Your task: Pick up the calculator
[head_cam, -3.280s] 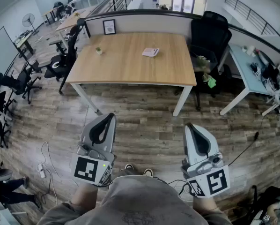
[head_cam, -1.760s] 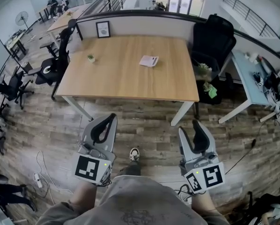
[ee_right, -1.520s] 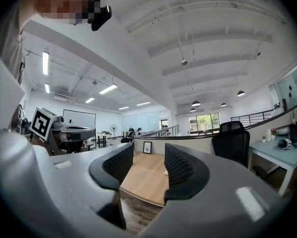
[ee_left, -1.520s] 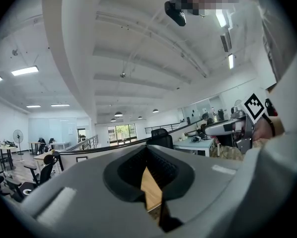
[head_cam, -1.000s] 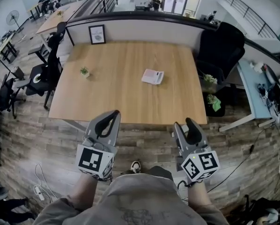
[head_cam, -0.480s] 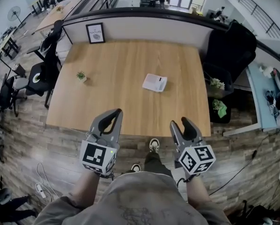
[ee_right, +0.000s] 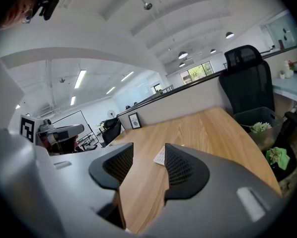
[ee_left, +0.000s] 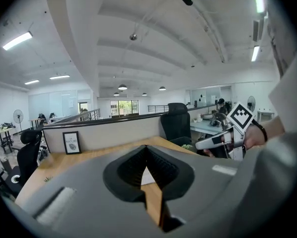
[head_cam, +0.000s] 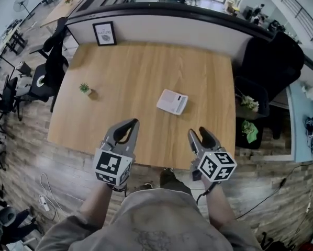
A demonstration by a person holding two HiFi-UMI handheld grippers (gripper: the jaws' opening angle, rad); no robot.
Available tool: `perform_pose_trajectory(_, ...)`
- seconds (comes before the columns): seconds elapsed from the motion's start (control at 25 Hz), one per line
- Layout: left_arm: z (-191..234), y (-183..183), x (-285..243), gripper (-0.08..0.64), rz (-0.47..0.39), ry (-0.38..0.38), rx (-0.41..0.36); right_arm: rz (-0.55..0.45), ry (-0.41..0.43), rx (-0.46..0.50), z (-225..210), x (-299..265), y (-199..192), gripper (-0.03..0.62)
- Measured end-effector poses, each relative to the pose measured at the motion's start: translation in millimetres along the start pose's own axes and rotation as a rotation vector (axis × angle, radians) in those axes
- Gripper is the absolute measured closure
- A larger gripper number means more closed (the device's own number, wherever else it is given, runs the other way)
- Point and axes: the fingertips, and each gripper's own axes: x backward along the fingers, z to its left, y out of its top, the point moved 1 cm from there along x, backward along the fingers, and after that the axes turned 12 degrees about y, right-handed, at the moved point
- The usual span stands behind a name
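Observation:
The calculator [head_cam: 172, 101], a flat white slab with a dark display, lies right of centre on the wooden table [head_cam: 130, 61]. My left gripper [head_cam: 131, 122] hovers over the table's near edge, left of and nearer than the calculator, its jaws meeting at the tips with nothing in them [ee_left: 146, 148]. Over the same edge, my right gripper [head_cam: 197, 132] is open and empty. In the right gripper view the calculator [ee_right: 160, 156] shows between the spread jaws [ee_right: 149, 147], still some way ahead.
A small potted plant [head_cam: 85, 89] stands at the table's left. A framed picture [head_cam: 104, 34] leans on the partition at the back left. A black office chair [head_cam: 274, 56] sits right of the table, more chairs [head_cam: 46, 75] to its left.
The person has walked up to the table. Both grippers went from over the wooden floor to over the table's near edge, closer to the calculator.

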Motion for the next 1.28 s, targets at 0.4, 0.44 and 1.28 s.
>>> perform_pose_trajectory(0.4, -2, -46, -91, 0.560, 0.139, 0.017, 0.059, 0.140, 0.054, -0.077, -77, -77, -10, 0.411)
perform_pose_trajectory(0.44, -2, -53, -97, 0.560, 0.155, 0.021, 0.059, 0.153, 0.057, -0.083, -83, -84, -13, 0.411)
perform_pose_trajectory(1.28, 13, -176, -174, 0.560, 0.307, -0.053, 0.101, 0.199, -0.021, -0.295, -174, -185, -88, 0.411)
